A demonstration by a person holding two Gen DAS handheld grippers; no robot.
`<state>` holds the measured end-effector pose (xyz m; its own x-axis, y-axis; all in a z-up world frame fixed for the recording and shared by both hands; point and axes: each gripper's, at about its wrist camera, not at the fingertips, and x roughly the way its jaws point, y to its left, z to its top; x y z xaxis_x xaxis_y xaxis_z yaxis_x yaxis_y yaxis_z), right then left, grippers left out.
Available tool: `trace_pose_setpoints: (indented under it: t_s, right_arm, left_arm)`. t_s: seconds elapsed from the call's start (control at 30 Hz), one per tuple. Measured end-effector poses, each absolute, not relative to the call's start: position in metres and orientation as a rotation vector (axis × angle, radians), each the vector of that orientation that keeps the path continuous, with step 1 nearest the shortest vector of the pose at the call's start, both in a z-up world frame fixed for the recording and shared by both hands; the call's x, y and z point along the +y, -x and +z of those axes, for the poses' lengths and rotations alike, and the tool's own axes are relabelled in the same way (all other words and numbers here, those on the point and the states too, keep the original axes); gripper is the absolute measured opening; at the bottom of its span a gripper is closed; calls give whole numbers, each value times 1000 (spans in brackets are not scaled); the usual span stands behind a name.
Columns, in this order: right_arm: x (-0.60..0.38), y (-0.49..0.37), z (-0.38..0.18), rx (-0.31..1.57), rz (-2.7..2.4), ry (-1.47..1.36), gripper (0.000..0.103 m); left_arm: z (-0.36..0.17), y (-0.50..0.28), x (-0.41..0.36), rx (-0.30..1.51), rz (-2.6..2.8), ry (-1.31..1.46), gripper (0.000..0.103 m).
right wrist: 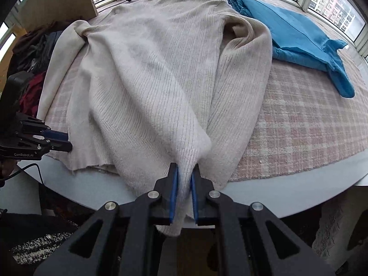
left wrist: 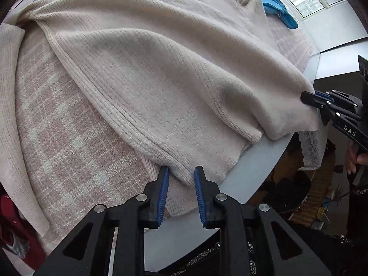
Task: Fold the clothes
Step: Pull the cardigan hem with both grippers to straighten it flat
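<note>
Left wrist view: the left tongs (left wrist: 181,172) stand spread, blue pads apart, at the near edge of the desk (left wrist: 253,161). The ribbed hem of the cream sweater (left wrist: 149,69) lies between the two fingertips, but the pads do not press on it. The sweater is spread across a pink checked cloth (left wrist: 69,142) that covers the desk, its body running from the near edge toward the far side. At the right, the right tongs (left wrist: 307,99) bite into a bunched fold of the sweater at the desk's near right edge, and part of a hand (left wrist: 354,161) shows below them. A blue garment (left wrist: 278,2) lies at the far right corner, beyond the sweater's collar. Dark red cloth (left wrist: 13,225) shows off the desk's left edge.

Right wrist view: the right tongs (right wrist: 184,172) are pinching a gathered wad of the cream sweater (right wrist: 149,73), the fabric squeezed between the blue pads and hanging a little below the desk's (right wrist: 299,186) near edge. The sweater lies face down or up, I cannot tell which, with one sleeve along its right side and the other draped off the left edge of the pink checked cloth (right wrist: 310,124). The left tongs (right wrist: 66,141) sit at the near left, just beside the sweater's hem. The blue garment (right wrist: 299,39) lies folded at the far right. A pile of dark clothes (right wrist: 34,53) sits by the far left corner.
</note>
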<state>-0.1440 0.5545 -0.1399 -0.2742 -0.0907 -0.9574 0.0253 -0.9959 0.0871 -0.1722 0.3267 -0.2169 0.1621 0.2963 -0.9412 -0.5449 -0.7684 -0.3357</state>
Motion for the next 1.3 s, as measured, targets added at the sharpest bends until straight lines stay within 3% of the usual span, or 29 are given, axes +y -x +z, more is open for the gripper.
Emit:
trace_pose_setpoints:
  t_s: [0.2,0.3,0.43,0.6,0.67,0.73,0.77,1.0,1.17,1.2,1.27,1.3]
  right_arm:
    - [556,145,-142,-106,-2434,-1841,10]
    - [557,146,-143,-117,-2425,-1840,11]
    - [556,146,-141,-126,-2410,-1832,11]
    - [550,146,-133,-134,-2386,-1813,11]
    - [542,145,-128,-178,-2359,-1781,13]
    - [531,147,-133,-174,-2315,-1775,32]
    - [531,146,-135,-166,-2318,-1784,36]
    - [568,132,-155,-431,-2345,-1855,38]
    - [545,130,-178,-416,-2308,-1873,37]
    - [541,129,-182,-411,-2302,-1878,37]
    - [539,131,-176,-349,-2308,-1904,20]
    - [538,132,-174,-318,-2310,-1917,4]
  left_arm:
    - [-216,169,330,271,1704,1802,21]
    - [-214,165,334,347,1755,1744,6]
    - [-202,170,308,223,1728,1754,5]
    - [-145,171,229,71,1832,1710,5]
    - [-132,170,197,43,1875,1703,5]
    - [-143,170,177,39,1891,1766,5]
    - [-153,171,169,27,1880,1797,5]
    - [-158,176,170,32,1866,1793,5]
    - [-155,183,176,82,1847,1783,5]
    - [-154,184,179,95,1841,1776,5]
    - [-148,185,184,114,1830,1758,5]
    - [-144,186,187,115,1827,1752,5]
